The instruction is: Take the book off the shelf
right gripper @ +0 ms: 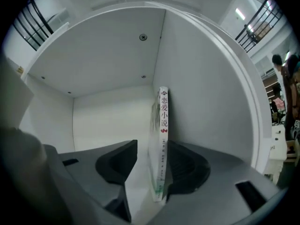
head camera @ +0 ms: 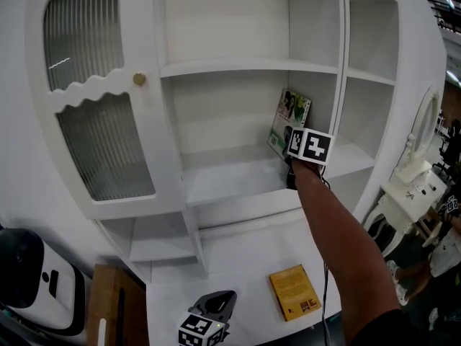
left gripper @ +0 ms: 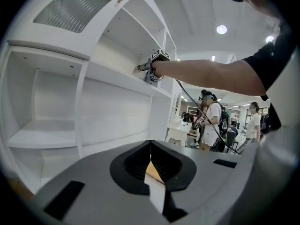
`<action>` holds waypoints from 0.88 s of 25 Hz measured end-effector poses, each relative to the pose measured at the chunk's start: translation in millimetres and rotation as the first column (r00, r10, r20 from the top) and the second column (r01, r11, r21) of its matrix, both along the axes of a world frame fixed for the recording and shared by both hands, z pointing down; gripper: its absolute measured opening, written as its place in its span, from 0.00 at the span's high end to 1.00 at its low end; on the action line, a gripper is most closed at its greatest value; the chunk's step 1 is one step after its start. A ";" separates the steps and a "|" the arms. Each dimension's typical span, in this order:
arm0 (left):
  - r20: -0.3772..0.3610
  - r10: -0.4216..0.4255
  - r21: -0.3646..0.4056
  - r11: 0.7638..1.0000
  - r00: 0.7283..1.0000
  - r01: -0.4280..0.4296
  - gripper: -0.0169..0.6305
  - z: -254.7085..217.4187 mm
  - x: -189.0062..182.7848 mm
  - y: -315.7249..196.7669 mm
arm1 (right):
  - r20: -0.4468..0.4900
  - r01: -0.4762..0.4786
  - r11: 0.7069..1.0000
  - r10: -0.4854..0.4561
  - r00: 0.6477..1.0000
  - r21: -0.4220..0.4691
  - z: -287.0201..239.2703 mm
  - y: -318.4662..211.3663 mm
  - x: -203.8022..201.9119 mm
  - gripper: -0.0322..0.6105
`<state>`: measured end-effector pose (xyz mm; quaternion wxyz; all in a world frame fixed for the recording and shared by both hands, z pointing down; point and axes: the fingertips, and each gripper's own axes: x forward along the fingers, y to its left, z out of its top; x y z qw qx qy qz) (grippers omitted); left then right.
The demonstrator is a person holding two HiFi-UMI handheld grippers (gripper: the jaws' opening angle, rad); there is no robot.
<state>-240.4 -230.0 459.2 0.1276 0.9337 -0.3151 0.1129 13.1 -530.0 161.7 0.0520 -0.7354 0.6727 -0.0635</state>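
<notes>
A thin book with a green cover (head camera: 290,117) stands upright on the middle shelf (head camera: 230,182) of a white cabinet, leaning near the compartment's right wall. My right gripper (head camera: 292,150) reaches into that compartment at the book's lower edge. In the right gripper view the book (right gripper: 161,125) shows its white spine between the jaws of the right gripper (right gripper: 151,146). The left jaw stands clear of it and the right jaw lies close beside it, so this gripper is open. My left gripper (head camera: 215,303) rests low over the counter, shut and empty (left gripper: 151,146).
A yellow book (head camera: 294,291) lies flat on the white counter below the shelves. The cabinet's ribbed-glass door with a brass knob (head camera: 139,79) is at the left. A white dresser (head camera: 414,186) stands to the right. People (left gripper: 211,121) stand in the background.
</notes>
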 end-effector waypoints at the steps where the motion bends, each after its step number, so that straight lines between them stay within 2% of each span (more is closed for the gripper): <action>1: -0.001 -0.004 -0.002 1.000 1.000 0.004 0.96 0.9 -2.8 -1.1 | -0.019 -0.012 1.000 0.012 1.000 0.000 -1.3 -3.1 0.6 0.65; 5: -0.002 -0.025 -0.016 1.000 1.000 0.025 0.96 6.6 -14.9 -5.0 | -0.071 -0.031 0.999 0.033 0.997 0.024 -4.2 -9.9 2.6 0.65; 11: -0.005 -0.044 -0.027 0.999 0.999 0.044 0.96 8.2 -24.8 -12.6 | -0.078 -0.010 1.000 0.012 0.997 0.018 -3.7 -22.4 0.9 0.66; 12: -0.005 -0.044 -0.025 0.999 0.999 0.044 0.96 7.5 -24.9 -13.3 | -0.078 -0.013 1.000 0.015 0.997 0.016 -3.2 -23.6 2.0 0.68; 14: -0.007 -0.044 -0.024 0.999 0.999 0.044 0.96 6.4 -24.3 -14.4 | -0.072 -0.012 1.000 0.013 0.997 0.017 -2.9 -24.9 4.0 0.81; 22: -0.006 -0.030 -0.028 0.999 1.000 0.030 0.96 7.4 -19.8 -11.5 | -0.024 0.046 0.998 -0.045 0.999 0.045 -2.2 -18.4 1.9 0.83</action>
